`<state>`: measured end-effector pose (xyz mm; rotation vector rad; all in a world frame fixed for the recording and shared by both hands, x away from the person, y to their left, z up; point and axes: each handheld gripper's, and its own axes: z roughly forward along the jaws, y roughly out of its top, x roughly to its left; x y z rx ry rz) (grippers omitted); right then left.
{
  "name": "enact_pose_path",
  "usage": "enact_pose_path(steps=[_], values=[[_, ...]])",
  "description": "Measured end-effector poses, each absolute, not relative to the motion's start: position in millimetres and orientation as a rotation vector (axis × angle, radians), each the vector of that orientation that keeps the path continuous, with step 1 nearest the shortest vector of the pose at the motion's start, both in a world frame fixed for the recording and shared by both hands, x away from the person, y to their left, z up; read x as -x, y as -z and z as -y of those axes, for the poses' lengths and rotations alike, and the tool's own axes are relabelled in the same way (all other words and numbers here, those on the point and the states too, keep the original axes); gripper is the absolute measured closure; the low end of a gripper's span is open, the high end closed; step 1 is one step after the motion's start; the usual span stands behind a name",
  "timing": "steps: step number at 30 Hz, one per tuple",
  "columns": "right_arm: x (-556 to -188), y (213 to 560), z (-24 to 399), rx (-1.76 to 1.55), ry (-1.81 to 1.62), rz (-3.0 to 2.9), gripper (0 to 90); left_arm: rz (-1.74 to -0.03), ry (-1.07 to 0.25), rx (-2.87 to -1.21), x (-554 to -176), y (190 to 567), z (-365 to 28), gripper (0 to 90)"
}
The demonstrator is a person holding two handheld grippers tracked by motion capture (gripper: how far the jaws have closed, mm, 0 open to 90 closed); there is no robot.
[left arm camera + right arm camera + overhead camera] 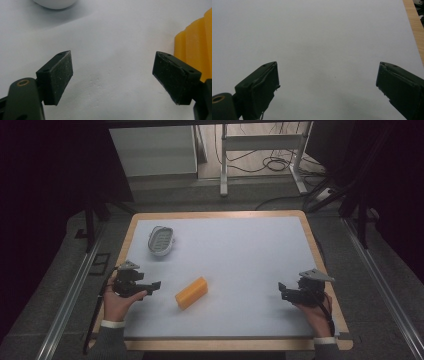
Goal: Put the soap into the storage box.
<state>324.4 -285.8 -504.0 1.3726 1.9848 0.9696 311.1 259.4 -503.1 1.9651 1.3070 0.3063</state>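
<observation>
Orange against pale grey: I hold the left gripper low over the table, jaws spread wide with nothing between them, and the ridged orange block lies just off its right jaw, near but not touching. In the left gripper view the block crowds the right edge behind that jaw, while the white slotted dish sits well ahead and slightly left of the tips, its rim at the top of that view. My reading is that the block is the thing to pick up. To do it well I would swing the left claw to its right until the block sits squarely between the pads, line the jaws across its narrow width rather than its length, and close only once both pads face flat sides. Far to the right, the right gripper hovers over bare mat, its jaws spread and empty, well apart from the block.
</observation>
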Motion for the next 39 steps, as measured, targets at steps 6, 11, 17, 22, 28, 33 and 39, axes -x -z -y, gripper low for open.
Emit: enact_pose_path(steps=[6, 11, 17, 22, 28, 33, 39], values=[[-324, 503, 289, -1.383, -1.002, -1.987, 4.6, -1.303, -0.329, -1.984, -305, 498, -253, 18.5], [-322, 504, 293, -1.381, -1.008, -1.995, 4.7, -1.291, -0.313, -1.984, -301, 492, -251, 18.7], [-322, 503, 294, -1.381, -1.001, -1.996, 4.7, -1.267, -0.287, -1.945, -299, 477, -251, 18.3], [-322, 504, 292, -1.376, -0.980, -2.003, 4.7, -1.233, -0.297, -1.950, -298, 464, -249, 18.3], [-321, 504, 293, -1.374, -0.976, -2.002, 4.7, -1.214, -0.302, -1.965, -297, 455, -246, 18.3], [-320, 503, 295, -1.378, -0.975, -1.994, 4.8, -1.205, -0.303, -1.974, -298, 451, -245, 18.3], [-319, 503, 297, -1.379, -0.972, -1.991, 4.8, -1.186, -0.307, -1.988, -298, 444, -241, 18.3]])
